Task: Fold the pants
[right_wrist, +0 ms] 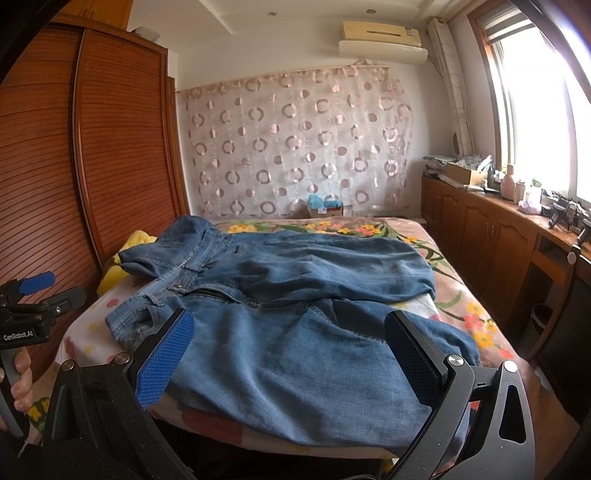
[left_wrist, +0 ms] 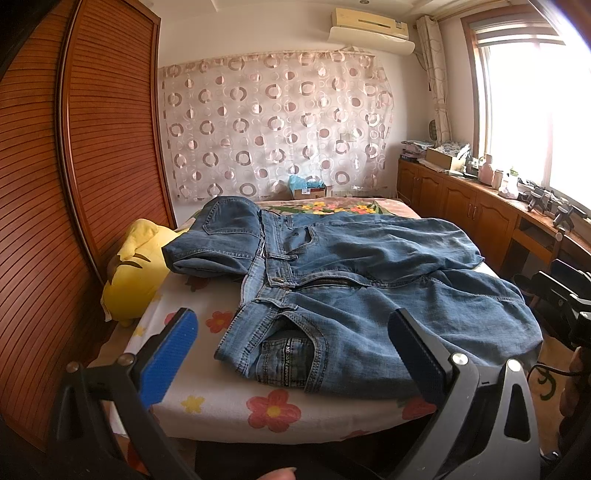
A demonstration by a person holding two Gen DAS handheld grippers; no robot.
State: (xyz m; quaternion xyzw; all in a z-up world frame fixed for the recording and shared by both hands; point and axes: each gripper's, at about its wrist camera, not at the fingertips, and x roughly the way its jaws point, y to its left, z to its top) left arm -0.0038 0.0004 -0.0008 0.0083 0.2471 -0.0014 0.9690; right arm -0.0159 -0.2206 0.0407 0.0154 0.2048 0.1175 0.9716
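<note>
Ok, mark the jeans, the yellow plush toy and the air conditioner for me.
jeans (left_wrist: 369, 295): left wrist view, front of the near leg.
yellow plush toy (left_wrist: 133, 273): left wrist view, its face side.
air conditioner (right_wrist: 380, 34): right wrist view, front panel.

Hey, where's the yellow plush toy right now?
The yellow plush lies at the bed's left edge, against the wooden wardrobe, just left of the jeans' waistband. In the right wrist view only a sliver shows behind the jeans.
</note>
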